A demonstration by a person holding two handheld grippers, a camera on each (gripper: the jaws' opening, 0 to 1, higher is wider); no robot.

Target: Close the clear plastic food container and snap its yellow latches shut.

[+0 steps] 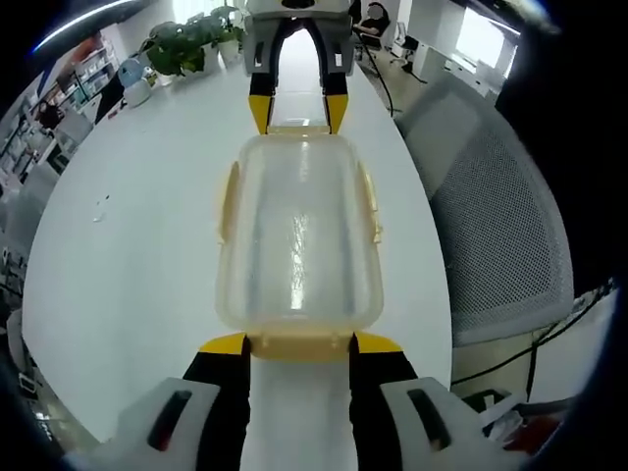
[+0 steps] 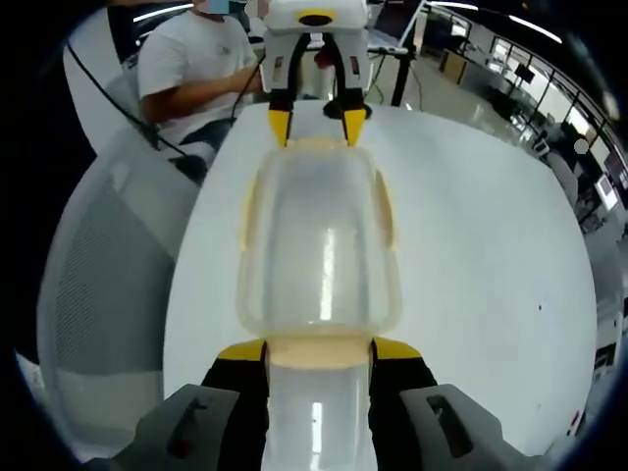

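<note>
Your left gripper [image 1: 299,345] has its yellow-tipped jaws spread to either side of the near end latch of the clear, rounded-rectangular plastic food container with yellow latches [image 1: 298,234], which sits lid-on upon the white table [image 1: 128,255]. Your right gripper [image 2: 319,351] stands likewise spread at the opposite end latch. The container's long axis runs straight between the two grippers, each equally near its own end; whether either end latch is snapped cannot be told, and the side latches appear flared outward.

Black fingers [image 1: 221,378] with yellow tips, white housings.
</note>
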